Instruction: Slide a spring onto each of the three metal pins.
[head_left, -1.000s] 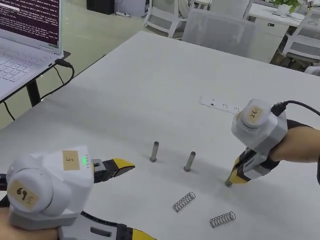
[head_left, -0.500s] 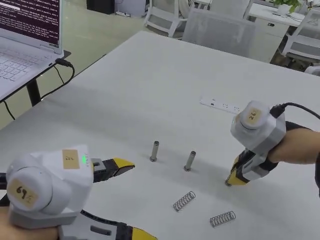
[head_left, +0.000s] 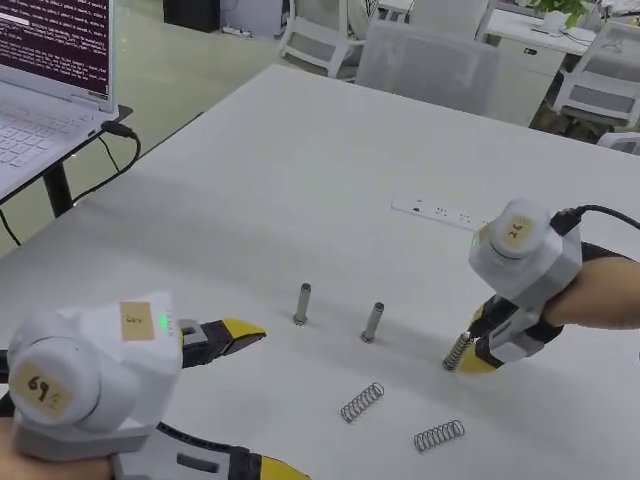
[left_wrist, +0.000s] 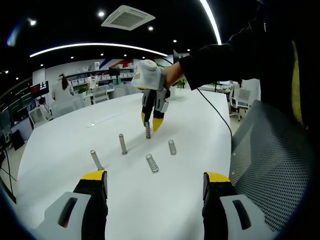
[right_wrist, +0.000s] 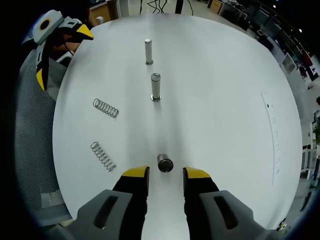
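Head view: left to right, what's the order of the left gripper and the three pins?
left gripper → bare pin → second bare pin → pin wearing a spring

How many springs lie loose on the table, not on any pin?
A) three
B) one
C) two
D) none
C: one loose spring and a second loose spring lie flat on the table, while the third spring stands around a pin by the right gripper.
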